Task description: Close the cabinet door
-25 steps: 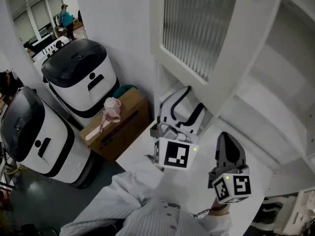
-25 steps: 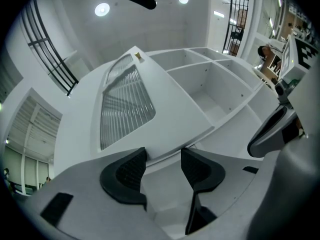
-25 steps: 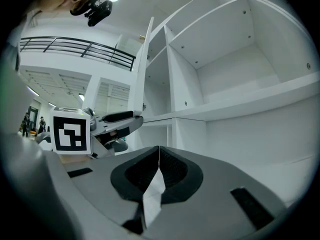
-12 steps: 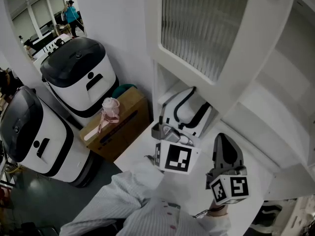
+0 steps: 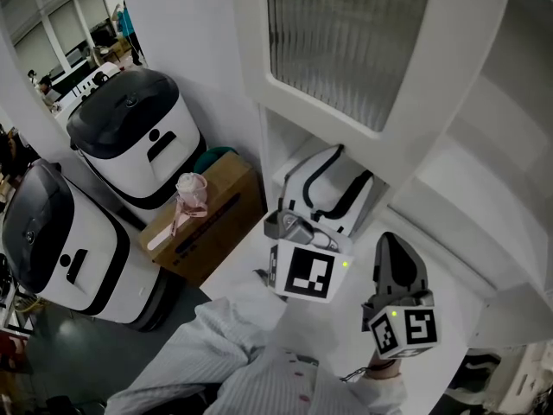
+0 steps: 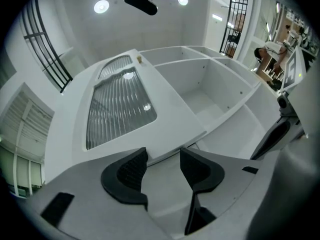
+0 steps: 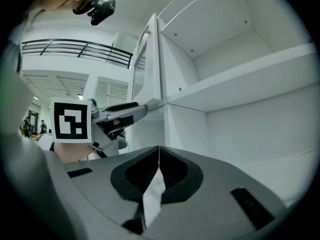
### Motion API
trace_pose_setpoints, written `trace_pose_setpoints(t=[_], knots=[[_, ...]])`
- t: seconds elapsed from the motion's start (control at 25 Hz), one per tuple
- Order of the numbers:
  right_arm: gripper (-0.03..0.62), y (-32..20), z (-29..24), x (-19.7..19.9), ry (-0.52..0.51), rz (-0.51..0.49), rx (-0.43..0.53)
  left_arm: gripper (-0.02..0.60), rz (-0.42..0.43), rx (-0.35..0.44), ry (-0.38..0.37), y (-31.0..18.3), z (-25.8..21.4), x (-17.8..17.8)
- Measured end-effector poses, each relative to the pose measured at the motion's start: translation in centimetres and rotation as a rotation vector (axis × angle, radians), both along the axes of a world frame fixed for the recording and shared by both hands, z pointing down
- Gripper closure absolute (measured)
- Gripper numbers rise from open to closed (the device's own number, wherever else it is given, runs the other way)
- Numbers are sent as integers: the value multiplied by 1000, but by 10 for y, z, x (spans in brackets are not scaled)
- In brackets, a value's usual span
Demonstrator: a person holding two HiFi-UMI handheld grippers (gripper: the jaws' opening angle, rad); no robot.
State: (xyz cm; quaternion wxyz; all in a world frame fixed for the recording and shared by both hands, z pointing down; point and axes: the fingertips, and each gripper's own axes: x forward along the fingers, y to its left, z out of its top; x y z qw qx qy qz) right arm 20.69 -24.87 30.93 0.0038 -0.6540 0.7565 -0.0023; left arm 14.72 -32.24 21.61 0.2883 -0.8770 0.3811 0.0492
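The white cabinet door (image 5: 346, 50) with a ribbed glass pane stands swung open at the top of the head view. In the left gripper view the door (image 6: 120, 109) fills the upper left, and its lower edge lies just beyond the jaws. My left gripper (image 5: 339, 173) (image 6: 164, 171) is open right under that edge, with nothing between its fingers. Whether it touches the door I cannot tell. My right gripper (image 5: 393, 245) (image 7: 158, 156) is shut and empty, lower and to the right, pointing into the open cabinet shelves (image 7: 240, 79). The right gripper view shows the door (image 7: 150, 59) edge-on.
Two white machines with dark lids (image 5: 130, 137) (image 5: 52, 240) stand on the floor at the left. Beside them a cardboard box (image 5: 216, 223) carries a pink cup (image 5: 190, 188). A white counter (image 5: 251, 275) runs under the grippers. Bare shelves (image 6: 210, 94) sit behind the door.
My left gripper has crept up and a little right, closer under the door's lower edge. The right gripper has barely moved.
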Motion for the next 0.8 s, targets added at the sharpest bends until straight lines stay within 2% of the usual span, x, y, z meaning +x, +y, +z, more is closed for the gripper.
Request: trace_pose_setpoints(t=[0.44, 0.8], knots=[[580, -2, 1, -1, 5, -7, -4, 371, 52, -35, 6, -8, -4, 7], [580, -2, 1, -4, 10, -8, -2, 373, 60, -41, 9, -9, -4, 5]])
